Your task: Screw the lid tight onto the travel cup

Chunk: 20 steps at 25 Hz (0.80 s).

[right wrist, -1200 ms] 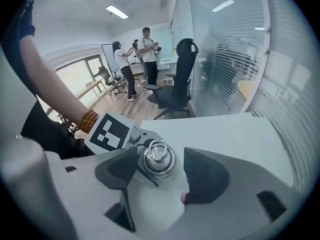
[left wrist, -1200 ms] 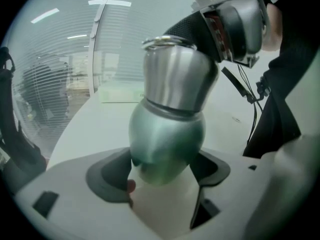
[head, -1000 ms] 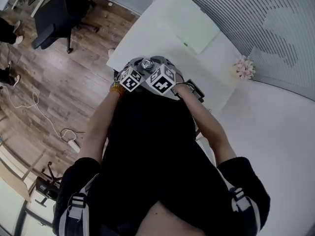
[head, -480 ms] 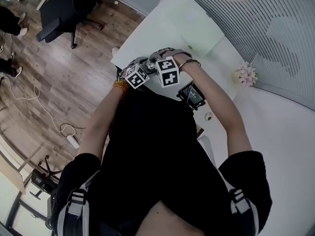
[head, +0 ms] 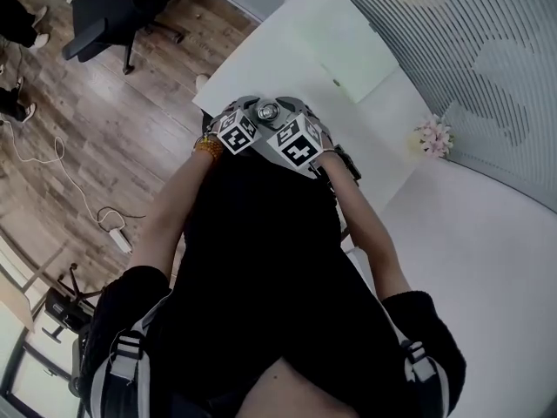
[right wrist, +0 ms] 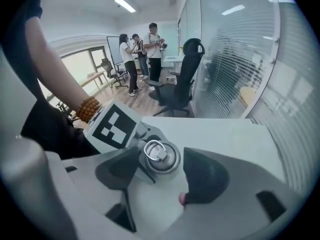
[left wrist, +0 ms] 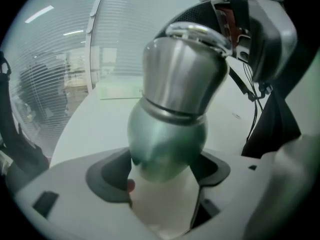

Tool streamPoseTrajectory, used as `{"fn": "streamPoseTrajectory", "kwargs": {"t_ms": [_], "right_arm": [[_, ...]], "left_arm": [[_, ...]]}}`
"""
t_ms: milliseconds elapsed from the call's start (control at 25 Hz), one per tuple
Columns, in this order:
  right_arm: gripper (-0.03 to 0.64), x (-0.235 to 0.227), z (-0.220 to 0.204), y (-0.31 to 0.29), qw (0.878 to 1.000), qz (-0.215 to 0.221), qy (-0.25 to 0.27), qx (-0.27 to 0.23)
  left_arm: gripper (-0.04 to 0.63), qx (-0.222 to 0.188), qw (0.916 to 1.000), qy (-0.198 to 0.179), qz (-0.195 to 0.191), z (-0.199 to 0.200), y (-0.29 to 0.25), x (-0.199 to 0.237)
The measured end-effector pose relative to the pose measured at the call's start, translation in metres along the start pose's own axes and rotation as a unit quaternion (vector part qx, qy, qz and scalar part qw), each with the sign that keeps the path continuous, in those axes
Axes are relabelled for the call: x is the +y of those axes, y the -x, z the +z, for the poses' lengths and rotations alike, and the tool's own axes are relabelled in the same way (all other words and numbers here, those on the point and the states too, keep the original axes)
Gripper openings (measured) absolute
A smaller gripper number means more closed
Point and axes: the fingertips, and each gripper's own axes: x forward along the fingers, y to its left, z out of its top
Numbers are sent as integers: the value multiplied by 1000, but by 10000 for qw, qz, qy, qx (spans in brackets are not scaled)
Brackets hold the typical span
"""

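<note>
The travel cup (left wrist: 167, 136) has a green body and a silver screw lid (left wrist: 184, 76) with a ring on top. My left gripper (left wrist: 162, 171) is shut on the cup's body and holds it over the near edge of the table. From the other side my right gripper (right wrist: 161, 166) straddles the lid (right wrist: 161, 156). Its jaws are opening: the left pad stands close to the lid, the right pad stands clear of it. In the head view the lid (head: 265, 111) shows between the two marker cubes, and the cup's body is hidden.
A white table (head: 287, 68) carries a pale green sheet (head: 348, 46), a small bunch of flowers (head: 432, 138) and a black device (head: 346, 162). A black office chair (head: 113, 11) stands on the wooden floor. Several people (right wrist: 142, 54) stand across the room.
Half a second ago the right forearm reached out over the table with its cube turned. Now it is back beside the body, as one second ago. The left gripper still holds the cup.
</note>
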Motion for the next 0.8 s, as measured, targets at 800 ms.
{"fn": "streamPoseTrajectory", "kwargs": {"t_ms": [800], "right_arm": [[239, 12, -23, -10, 8493, 1082, 5057, 1059]], "left_arm": [[368, 271, 9996, -100, -4, -2, -6, -3]]}}
